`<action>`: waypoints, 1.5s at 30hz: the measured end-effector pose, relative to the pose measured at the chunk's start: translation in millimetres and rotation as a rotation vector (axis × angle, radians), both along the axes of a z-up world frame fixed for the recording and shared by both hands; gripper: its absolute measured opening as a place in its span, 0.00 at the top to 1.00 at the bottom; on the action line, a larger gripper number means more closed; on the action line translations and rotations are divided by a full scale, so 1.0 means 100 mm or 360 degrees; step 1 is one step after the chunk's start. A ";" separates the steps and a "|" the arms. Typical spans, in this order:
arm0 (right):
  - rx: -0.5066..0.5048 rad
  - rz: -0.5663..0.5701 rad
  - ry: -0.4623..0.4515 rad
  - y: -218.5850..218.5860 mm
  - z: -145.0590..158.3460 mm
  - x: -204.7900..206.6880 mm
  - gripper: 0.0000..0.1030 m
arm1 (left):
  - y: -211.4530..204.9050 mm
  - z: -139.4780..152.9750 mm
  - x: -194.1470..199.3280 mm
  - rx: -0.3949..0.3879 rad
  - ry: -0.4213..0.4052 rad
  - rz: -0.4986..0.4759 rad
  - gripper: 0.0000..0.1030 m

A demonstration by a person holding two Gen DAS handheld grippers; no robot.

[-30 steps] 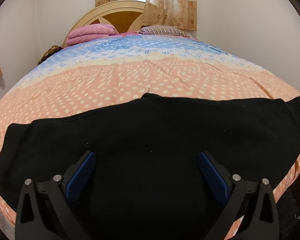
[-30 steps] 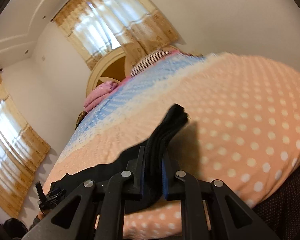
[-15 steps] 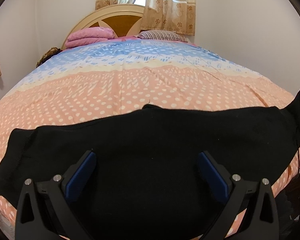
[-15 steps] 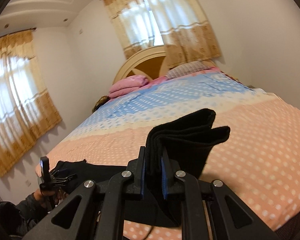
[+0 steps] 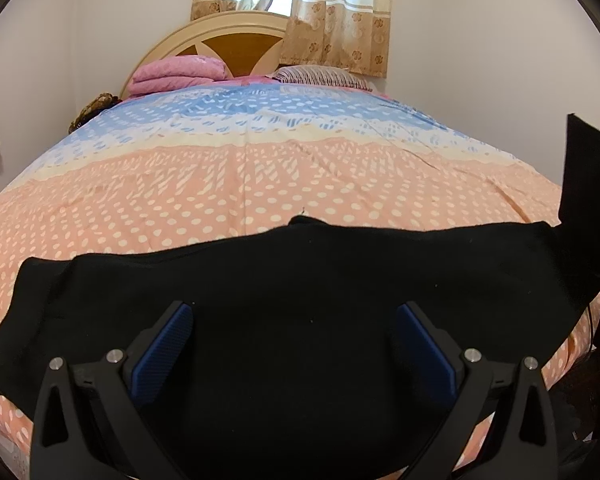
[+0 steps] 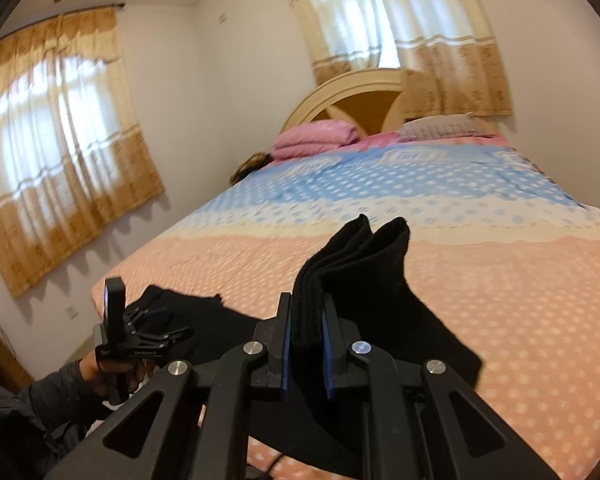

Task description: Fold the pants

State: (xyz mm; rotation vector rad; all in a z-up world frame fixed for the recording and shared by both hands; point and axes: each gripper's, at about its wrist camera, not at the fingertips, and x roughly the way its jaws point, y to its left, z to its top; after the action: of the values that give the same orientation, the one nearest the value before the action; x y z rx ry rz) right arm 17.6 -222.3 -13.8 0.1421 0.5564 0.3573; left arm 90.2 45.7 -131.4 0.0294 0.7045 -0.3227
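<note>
Black pants point(image 5: 300, 300) lie flat across the near edge of the bed. My left gripper point(image 5: 296, 340) is open and hovers just over their middle, holding nothing. My right gripper point(image 6: 306, 332) is shut on the folded end of the pants point(image 6: 352, 264) and holds it lifted above the bed. That lifted end also shows at the right edge of the left wrist view point(image 5: 584, 184). The left gripper shows in the right wrist view point(image 6: 140, 332), over the far end of the pants point(image 6: 188, 312).
The bed point(image 5: 260, 176) has a peach and blue dotted cover. Pink folded bedding point(image 5: 180, 76) and a striped pillow point(image 5: 320, 76) lie by the headboard point(image 5: 236, 40). Curtained windows point(image 6: 56, 168) and walls surround the bed. The person's arm point(image 6: 52, 392) is at lower left.
My right gripper has lifted the pants' end off the bed and swung it up and toward the left. My left gripper has stayed open over the pants, nearly still.
</note>
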 end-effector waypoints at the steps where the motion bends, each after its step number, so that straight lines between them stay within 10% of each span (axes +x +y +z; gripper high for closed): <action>1: -0.0010 0.0018 0.0014 0.07 -0.03 0.04 0.88 | 0.01 0.00 0.00 -0.0003 -0.0001 0.0000 0.00; 14: -0.0148 0.0291 0.0352 0.87 -0.94 0.55 0.85 | -0.15 0.14 -0.09 -0.0208 0.0037 -0.0199 0.00; 18: -0.0128 0.0383 0.0405 0.89 -0.96 0.39 0.53 | -0.37 0.14 -0.13 -0.0238 0.0070 -0.0316 0.00; 29: -0.0104 0.0309 0.0401 0.26 -0.67 -0.55 0.52 | -0.99 0.12 -0.14 -0.0232 0.0147 -0.0588 0.00; 38: -0.0046 0.0006 0.0148 -0.59 -0.22 -0.96 0.51 | -1.46 0.03 -0.07 -0.0094 0.0204 -0.0727 0.00; 45: 0.0007 -0.0763 -0.0002 -1.55 -0.03 -1.20 0.44 | -1.61 0.06 -0.01 -0.0087 0.0196 -0.0747 0.11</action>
State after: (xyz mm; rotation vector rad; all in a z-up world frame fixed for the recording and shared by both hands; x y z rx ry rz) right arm -102.3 -377.2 -16.7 0.2727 0.5020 -0.1078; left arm 89.4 -115.5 -125.0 0.1246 0.8074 -0.7990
